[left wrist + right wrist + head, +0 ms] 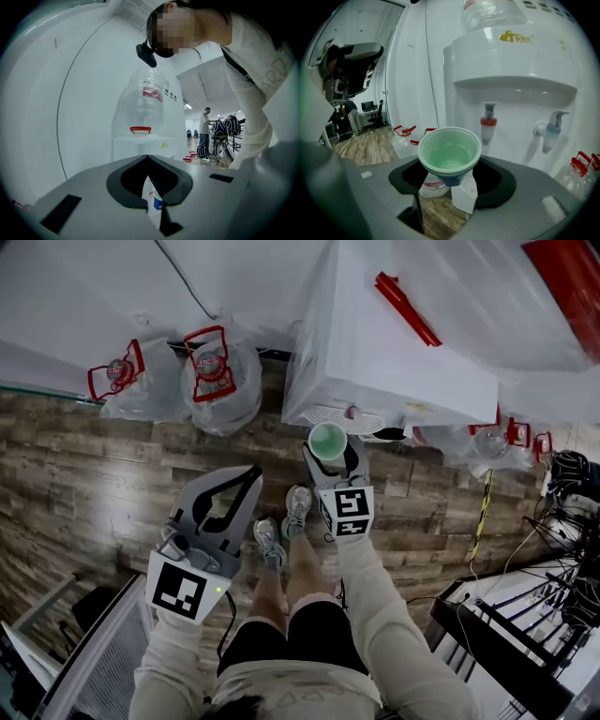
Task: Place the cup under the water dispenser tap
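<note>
A pale green cup (449, 152) stands upright between the jaws of my right gripper (450, 180), which is shut on its lower part. In the head view the cup (328, 440) and right gripper (330, 463) sit just in front of the white water dispenser (394, 352). The red tap (488, 123) is beyond and a little right of the cup's rim; the blue tap (552, 130) is further right. The cup is apart from both. My left gripper (246, 476) hangs lower left, shut with nothing in it, its tips meeting (148, 158).
Empty water bottles with red handles lie on the wood floor left of the dispenser (220, 376) and to its right (506, 439). Cables and a black rack (562, 568) crowd the right side. The person's feet (281, 521) are between the grippers. A distant person (205, 124) stands far back.
</note>
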Action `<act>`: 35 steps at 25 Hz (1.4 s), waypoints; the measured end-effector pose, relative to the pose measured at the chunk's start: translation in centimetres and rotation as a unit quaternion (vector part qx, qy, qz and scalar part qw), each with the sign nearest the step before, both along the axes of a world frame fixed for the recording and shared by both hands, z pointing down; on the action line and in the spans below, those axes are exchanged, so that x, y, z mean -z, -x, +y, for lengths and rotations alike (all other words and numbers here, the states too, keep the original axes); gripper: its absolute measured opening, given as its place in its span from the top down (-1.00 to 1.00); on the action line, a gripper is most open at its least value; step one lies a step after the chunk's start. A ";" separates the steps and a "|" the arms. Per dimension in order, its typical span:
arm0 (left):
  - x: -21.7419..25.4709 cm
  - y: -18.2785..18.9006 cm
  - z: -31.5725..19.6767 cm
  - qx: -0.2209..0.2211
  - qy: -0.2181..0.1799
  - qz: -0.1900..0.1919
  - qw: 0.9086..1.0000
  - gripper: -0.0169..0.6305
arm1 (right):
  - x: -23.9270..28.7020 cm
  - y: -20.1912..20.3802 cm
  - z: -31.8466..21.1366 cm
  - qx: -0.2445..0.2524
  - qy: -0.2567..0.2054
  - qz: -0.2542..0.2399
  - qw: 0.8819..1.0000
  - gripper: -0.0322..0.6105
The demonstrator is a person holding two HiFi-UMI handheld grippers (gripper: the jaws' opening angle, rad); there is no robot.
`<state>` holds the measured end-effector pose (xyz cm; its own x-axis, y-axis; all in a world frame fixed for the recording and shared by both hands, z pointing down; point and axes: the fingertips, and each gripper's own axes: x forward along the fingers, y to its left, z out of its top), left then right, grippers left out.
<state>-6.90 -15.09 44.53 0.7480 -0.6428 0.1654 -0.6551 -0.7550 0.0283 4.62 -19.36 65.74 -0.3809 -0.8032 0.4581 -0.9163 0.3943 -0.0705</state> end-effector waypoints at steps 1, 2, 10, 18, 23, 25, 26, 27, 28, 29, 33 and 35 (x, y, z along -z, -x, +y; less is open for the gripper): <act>-0.2 0.0 0.0 0.000 0.000 -0.002 1.000 0.93 | -0.6 -0.1 -0.1 -0.001 0.003 0.001 1.000 -0.05; -0.5 0.0 -0.1 0.001 -0.001 -0.003 1.000 0.93 | -1.2 -0.3 -0.3 -0.002 0.006 0.001 1.000 -0.05; -3.1 0.5 0.1 0.015 0.014 -0.003 1.000 0.93 | -5.2 -2.0 -1.6 -0.023 0.024 0.002 0.999 -0.05; -4.8 0.8 0.4 0.027 0.027 -0.005 0.999 0.93 | -8.0 -3.3 -2.9 -0.034 0.040 0.014 0.999 -0.05; -5.4 0.9 0.5 0.032 0.029 -0.007 0.999 0.93 | -9.4 -3.8 -3.5 -0.040 0.048 0.022 0.998 -0.05; -5.5 1.0 0.5 0.034 0.030 -0.008 0.999 0.93 | -9.9 -4.0 -3.8 -0.046 0.054 0.019 0.997 -0.05; -5.6 1.0 0.4 0.034 0.031 -0.009 0.999 0.93 | -10.1 -4.1 -4.0 -0.048 0.057 0.018 0.997 -0.05; -5.7 1.0 0.4 0.035 0.031 -0.011 0.999 0.93 | -10.4 -4.2 -4.1 -0.050 0.060 0.018 0.997 -0.05; -5.8 1.1 0.4 0.036 0.031 -0.012 0.999 0.93 | -10.7 -4.2 -4.3 -0.051 0.063 0.018 0.997 -0.05; -5.9 1.2 0.3 0.037 0.032 -0.013 0.999 0.93 | -11.0 -4.2 -4.4 -0.051 0.066 0.019 0.996 -0.05; -6.2 1.6 0.2 0.045 0.035 -0.017 0.998 0.93 | -11.9 -4.1 -4.5 -0.045 0.073 0.028 0.996 -0.05; -6.3 1.7 0.1 0.049 0.035 -0.017 0.998 0.93 | -12.3 -4.1 -4.6 -0.046 0.075 0.030 0.996 -0.05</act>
